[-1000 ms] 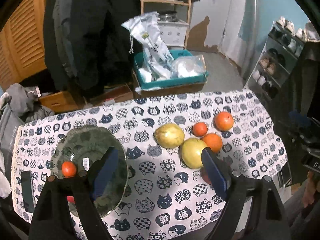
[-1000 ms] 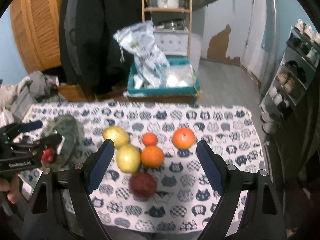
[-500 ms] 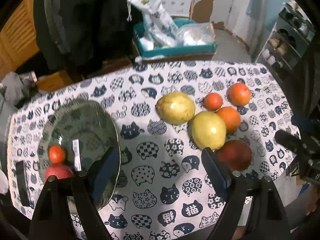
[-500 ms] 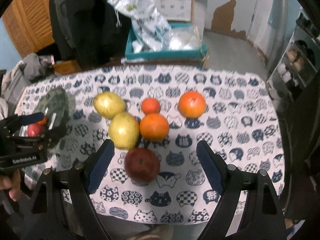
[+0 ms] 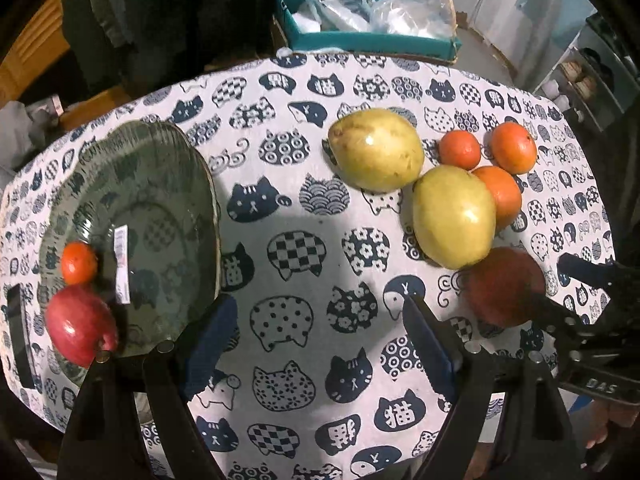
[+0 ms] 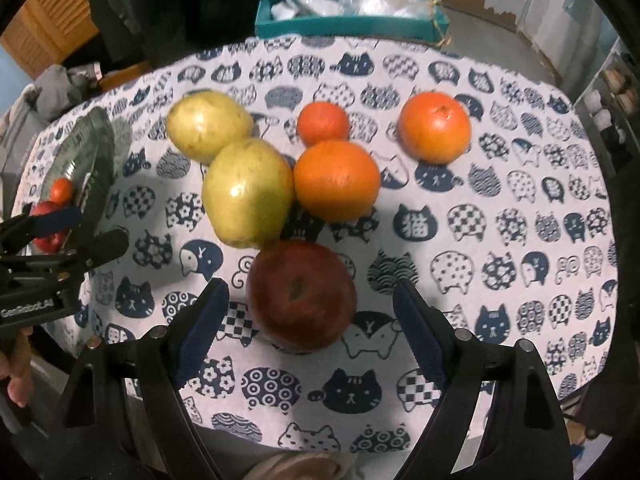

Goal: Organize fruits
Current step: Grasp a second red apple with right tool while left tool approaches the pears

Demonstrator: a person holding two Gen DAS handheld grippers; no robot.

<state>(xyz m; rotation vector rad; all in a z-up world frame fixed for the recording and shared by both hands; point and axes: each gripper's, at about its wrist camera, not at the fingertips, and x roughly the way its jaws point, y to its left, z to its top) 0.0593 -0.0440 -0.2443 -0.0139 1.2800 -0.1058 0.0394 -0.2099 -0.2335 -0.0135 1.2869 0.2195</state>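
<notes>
A green glass plate (image 5: 160, 184) on the left holds a red apple (image 5: 80, 324) and a small tangerine (image 5: 79, 262). On the cat-print cloth lie two yellow-green pears (image 6: 246, 192) (image 6: 208, 126), two oranges (image 6: 336, 180) (image 6: 435, 127), a small tangerine (image 6: 323, 123) and a dark red apple (image 6: 302, 294). My right gripper (image 6: 310, 320) is open, its jaws either side of the dark red apple, apart from it. My left gripper (image 5: 316, 332) is open and empty over bare cloth between plate and fruit. The dark apple also shows in the left wrist view (image 5: 506, 284).
A teal box (image 6: 348, 26) with plastic bags stands beyond the table's far edge. Dark coats hang behind at the left. A shoe rack (image 5: 588, 76) is at the right. The table's near edge lies just under both grippers.
Both grippers have moved down and forward toward the table. The right one has closed in on the dark red apple, which now sits between its open jaws.
</notes>
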